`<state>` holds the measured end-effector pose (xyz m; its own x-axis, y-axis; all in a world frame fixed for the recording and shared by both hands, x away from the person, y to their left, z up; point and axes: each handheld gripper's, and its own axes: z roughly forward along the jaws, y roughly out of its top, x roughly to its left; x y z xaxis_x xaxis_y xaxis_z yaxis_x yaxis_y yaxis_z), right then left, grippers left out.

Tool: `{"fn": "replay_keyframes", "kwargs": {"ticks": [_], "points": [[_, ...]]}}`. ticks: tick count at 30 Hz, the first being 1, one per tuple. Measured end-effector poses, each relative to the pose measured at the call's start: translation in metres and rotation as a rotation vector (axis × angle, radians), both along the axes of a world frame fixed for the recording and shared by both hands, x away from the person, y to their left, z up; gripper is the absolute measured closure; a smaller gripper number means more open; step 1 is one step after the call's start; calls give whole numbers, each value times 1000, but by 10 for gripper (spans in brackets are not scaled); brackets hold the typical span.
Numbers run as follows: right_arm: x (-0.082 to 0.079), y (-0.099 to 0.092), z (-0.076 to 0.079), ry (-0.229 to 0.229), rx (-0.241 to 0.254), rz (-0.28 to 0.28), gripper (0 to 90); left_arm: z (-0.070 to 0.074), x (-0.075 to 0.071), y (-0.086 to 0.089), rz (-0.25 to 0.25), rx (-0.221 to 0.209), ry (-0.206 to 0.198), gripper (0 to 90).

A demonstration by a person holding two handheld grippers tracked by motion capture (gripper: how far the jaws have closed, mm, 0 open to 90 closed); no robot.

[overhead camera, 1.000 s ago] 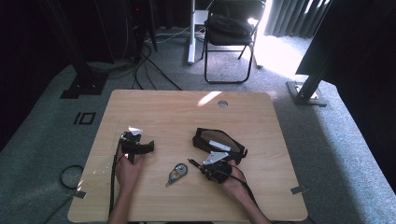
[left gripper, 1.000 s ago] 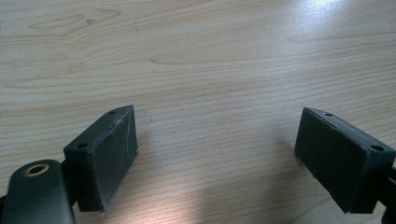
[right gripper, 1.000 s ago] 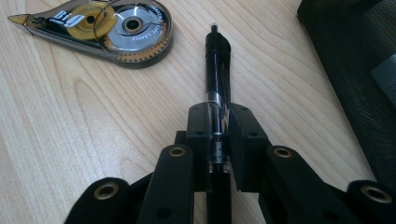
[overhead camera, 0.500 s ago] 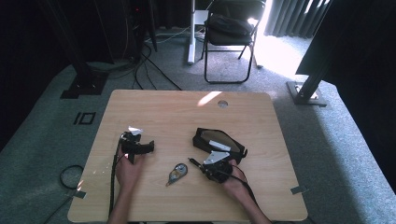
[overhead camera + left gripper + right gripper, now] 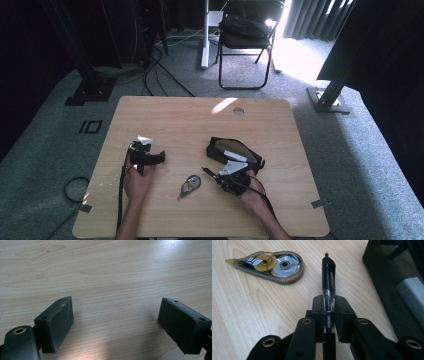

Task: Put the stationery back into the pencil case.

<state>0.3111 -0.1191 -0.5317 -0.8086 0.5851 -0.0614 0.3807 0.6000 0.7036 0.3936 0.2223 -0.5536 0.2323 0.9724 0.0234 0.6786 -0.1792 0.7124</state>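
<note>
My right gripper [image 5: 328, 305] is shut on a black pen [image 5: 328, 275], which sticks out forward between the jaws just above the wooden table. In the high view that gripper [image 5: 218, 177] sits at the table's front right, with the pen [image 5: 209, 173] pointing left. A correction tape dispenser [image 5: 270, 263], clear with a yellow reel, lies on the table a little ahead and to the left of the pen; in the high view the dispenser [image 5: 189, 185] lies between the two hands. My left gripper [image 5: 116, 322] rests open over bare wood, at the table's left [image 5: 150, 158].
A black mesh tray [image 5: 235, 154] stands just behind the right gripper, holding a grey block [image 5: 412, 293]. The wooden table [image 5: 200, 120] has a cable hole [image 5: 238, 111] near its far edge. A folding chair [image 5: 247, 35] and floor cables lie beyond.
</note>
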Motion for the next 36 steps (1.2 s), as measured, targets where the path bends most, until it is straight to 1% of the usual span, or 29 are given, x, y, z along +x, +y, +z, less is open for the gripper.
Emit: {"fn": "replay_keyframes", "kwargs": {"ticks": [15,23,36], "points": [[1,-8,11,-26,22,-17,796,0,0,0,0,0,0,134],[0,-9,14,-29,25,-20,796,0,0,0,0,0,0,134],[-2,-12,21,-46,37,-23,796,0,0,0,0,0,0,134]]}}
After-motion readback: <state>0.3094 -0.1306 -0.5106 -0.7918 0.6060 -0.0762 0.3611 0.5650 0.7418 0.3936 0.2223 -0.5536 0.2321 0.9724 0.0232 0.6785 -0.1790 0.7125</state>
